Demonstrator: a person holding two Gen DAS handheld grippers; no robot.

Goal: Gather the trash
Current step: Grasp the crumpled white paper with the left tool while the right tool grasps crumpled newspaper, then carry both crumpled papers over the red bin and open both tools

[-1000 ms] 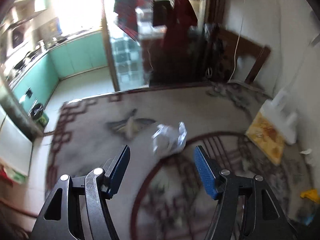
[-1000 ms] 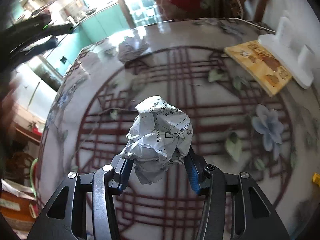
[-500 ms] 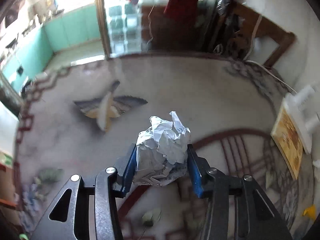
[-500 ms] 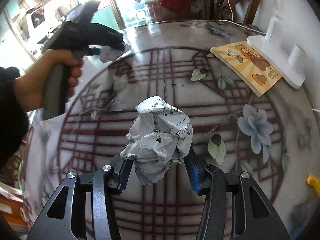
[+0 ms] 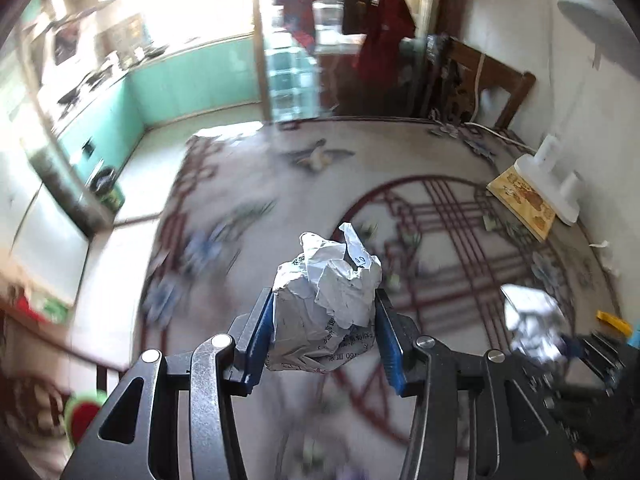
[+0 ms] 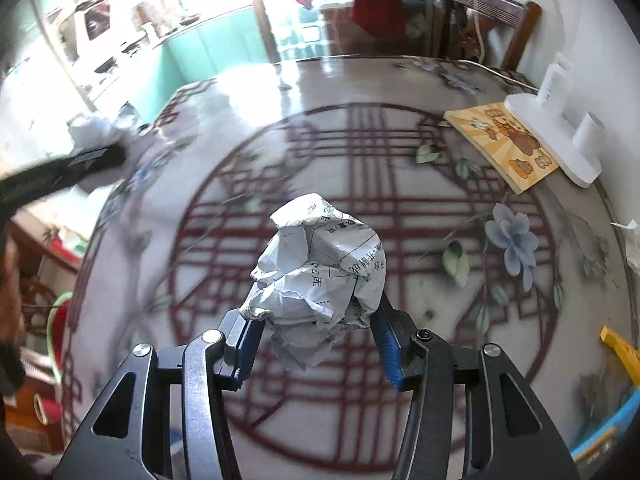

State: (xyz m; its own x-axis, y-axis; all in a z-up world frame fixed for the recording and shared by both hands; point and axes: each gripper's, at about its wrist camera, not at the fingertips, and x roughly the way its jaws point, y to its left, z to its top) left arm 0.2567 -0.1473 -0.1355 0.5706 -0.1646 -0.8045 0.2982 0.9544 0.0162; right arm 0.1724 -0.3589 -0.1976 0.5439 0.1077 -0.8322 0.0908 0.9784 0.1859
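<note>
A crumpled ball of printed white paper is pinched between the blue pads of my left gripper, lifted above the patterned round table. My right gripper is shut on a second crumpled paper ball, also held over the table. In the left wrist view that second paper ball shows blurred at the lower right. In the right wrist view the left gripper's dark body and its paper ball show blurred at the far left.
A yellow picture book and a white stand with two white cylinders lie at the table's right side. A yellow object sits at the right edge. A wooden chair stands behind the table. A green-rimmed basket sits below the table's left edge.
My left gripper reached the paper ball on the far side, shut on it and carried it back towards the table's near left. The right gripper kept its ball and shifted slightly.
</note>
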